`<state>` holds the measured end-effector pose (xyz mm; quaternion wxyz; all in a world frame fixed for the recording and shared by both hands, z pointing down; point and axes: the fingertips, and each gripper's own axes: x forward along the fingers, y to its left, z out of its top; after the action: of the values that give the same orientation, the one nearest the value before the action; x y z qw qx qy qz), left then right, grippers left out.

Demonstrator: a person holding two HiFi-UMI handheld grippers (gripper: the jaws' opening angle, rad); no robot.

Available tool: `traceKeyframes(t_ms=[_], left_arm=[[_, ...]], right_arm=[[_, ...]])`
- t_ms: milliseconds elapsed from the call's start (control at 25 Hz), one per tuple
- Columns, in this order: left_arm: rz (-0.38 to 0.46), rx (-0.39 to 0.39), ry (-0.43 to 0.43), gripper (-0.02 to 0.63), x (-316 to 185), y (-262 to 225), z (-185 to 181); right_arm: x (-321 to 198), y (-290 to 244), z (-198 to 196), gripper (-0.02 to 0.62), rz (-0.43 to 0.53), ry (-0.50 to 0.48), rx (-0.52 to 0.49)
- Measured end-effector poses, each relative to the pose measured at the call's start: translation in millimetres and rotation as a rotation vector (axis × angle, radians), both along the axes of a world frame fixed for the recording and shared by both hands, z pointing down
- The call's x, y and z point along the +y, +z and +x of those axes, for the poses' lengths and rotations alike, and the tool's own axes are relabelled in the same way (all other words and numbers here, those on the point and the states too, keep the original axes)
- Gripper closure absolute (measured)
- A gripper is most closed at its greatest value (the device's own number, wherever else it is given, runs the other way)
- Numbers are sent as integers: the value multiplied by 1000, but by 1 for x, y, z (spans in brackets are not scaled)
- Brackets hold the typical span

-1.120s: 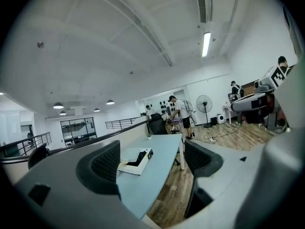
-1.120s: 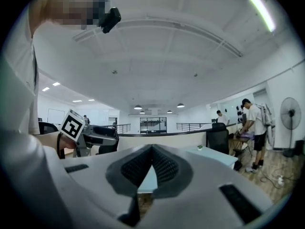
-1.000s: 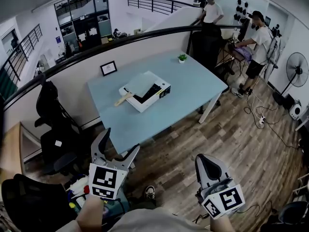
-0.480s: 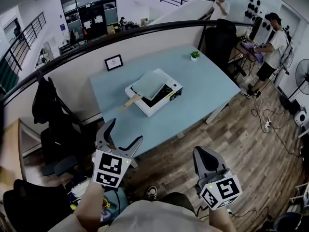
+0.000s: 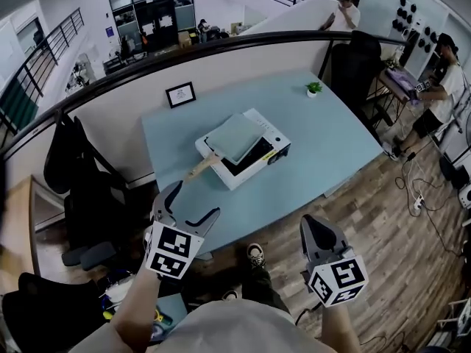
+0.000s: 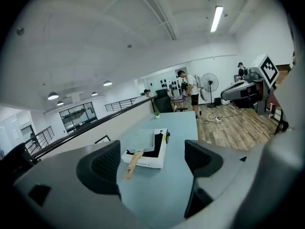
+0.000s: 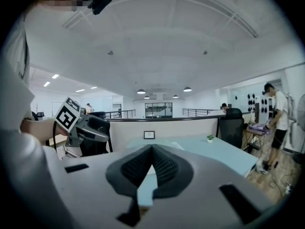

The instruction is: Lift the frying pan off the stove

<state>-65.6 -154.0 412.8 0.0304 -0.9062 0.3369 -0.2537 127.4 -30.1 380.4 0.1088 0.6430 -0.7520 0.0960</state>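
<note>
Black office chairs (image 5: 73, 175) crowd the floor left of the pale blue table (image 5: 324, 142). A small framed picture (image 5: 181, 94) stands at the table's far left edge. The left gripper (image 5: 193, 201) hangs just short of the near edge, its jaws spread wide around air, with bare tabletop between it and the stove (image 5: 246, 173). That white, dark-topped box sits mid-table. On it lies the frying pan (image 5: 234, 137), square and pale green, its wooden handle (image 5: 199, 170) jutting off the stove's near left. The right gripper (image 5: 316, 230) hovers over wood floor (image 5: 397, 226), jaws pressed together on nothing. A potted plant (image 5: 314, 89) stands far right on the table, and a person (image 5: 441, 79) works beyond.
</note>
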Motion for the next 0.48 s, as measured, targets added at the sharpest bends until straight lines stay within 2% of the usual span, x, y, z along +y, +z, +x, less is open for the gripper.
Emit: traceKeyframes(t_ms=[240, 480], left_arm=[[-84, -96, 10, 199, -52, 34, 29], [-169, -215, -79, 199, -109, 71, 48]], right_arm=[[-79, 16, 43, 591, -25, -75, -13], [-164, 37, 69, 591, -79, -197, -15]])
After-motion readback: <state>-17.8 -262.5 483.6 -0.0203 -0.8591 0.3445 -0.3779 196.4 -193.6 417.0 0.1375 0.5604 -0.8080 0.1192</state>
